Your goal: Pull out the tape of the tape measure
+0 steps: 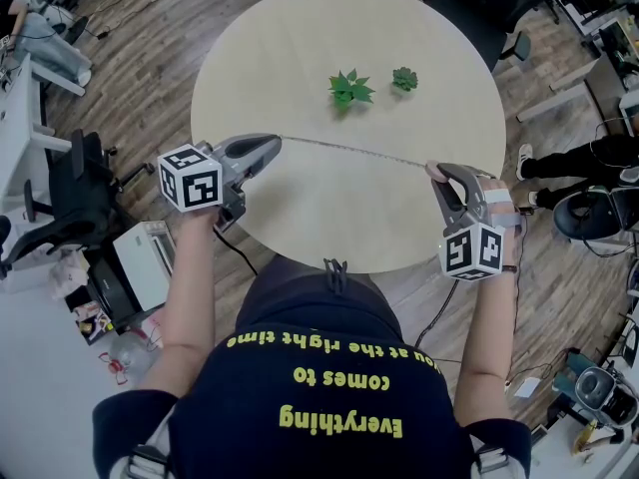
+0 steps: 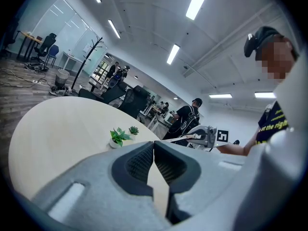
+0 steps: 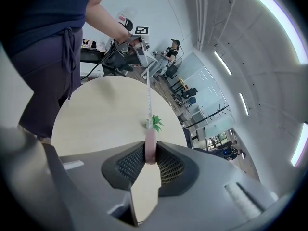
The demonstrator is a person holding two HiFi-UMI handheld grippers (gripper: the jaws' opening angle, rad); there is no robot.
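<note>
A thin tape (image 1: 354, 151) stretches in the air over the round table (image 1: 300, 48), from my left gripper (image 1: 277, 141) to my right gripper (image 1: 435, 172). The left gripper (image 2: 154, 144) is shut on the tape's end, which is not visible between its pads in its own view. There the tape (image 2: 185, 138) shows only near the far right gripper (image 2: 206, 135). My right gripper (image 3: 150, 150) is shut on the small pink tape measure case (image 3: 150, 148). From the case the tape (image 3: 147, 95) runs straight to the left gripper (image 3: 137, 44).
Two small green potted plants (image 1: 349, 89) (image 1: 404, 78) stand on the table beyond the tape. A black office chair (image 1: 75, 198) and a white box (image 1: 145, 257) sit on the floor at the left. More chairs and people (image 2: 185, 117) are farther back.
</note>
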